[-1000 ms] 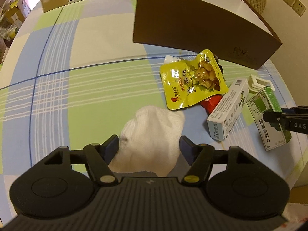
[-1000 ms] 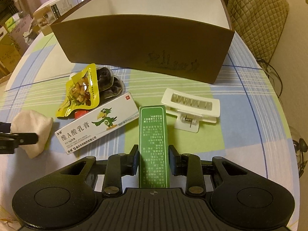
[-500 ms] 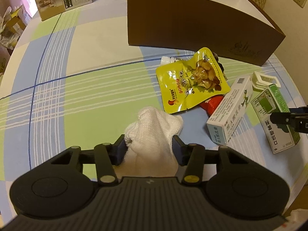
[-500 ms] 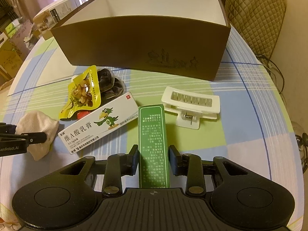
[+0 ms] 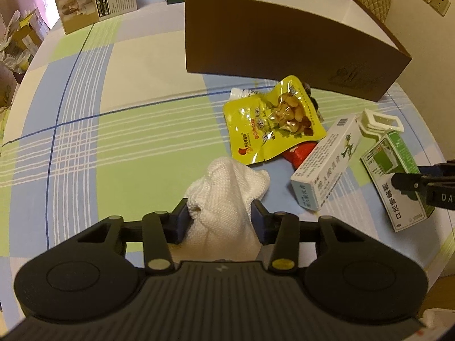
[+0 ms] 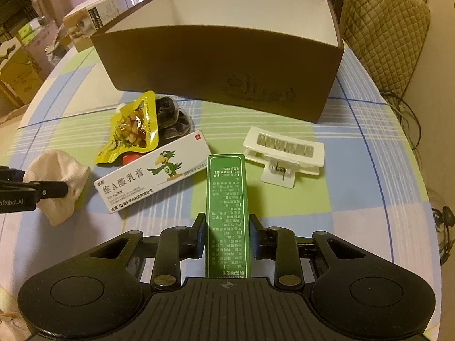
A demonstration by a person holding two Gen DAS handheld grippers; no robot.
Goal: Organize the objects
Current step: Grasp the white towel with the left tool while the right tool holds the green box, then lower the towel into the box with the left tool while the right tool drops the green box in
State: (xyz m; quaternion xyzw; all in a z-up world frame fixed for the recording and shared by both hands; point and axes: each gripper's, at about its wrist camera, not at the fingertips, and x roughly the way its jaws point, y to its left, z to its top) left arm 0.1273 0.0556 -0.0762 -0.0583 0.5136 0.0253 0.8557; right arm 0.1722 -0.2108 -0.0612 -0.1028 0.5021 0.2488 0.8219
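A white knitted cloth lies bunched on the checked tablecloth. My left gripper is closing on it, and both pads press into its near end. The cloth also shows at the left of the right wrist view, with a left finger against it. My right gripper is shut on a long green box, its pads pressing on both long sides and tightening slightly. From the left, the green box sits at the right with a right finger on it. An open brown box stands behind.
Between the grippers lie a white ointment carton, a yellow snack pouch over a dark packet and a red item. A white hair clip lies right of the green box. A printed carton stands at the far left.
My left jaws have narrowed from wide apart around the cloth to pressing on it, bunching it up. The right gripper keeps its hold on the green box.
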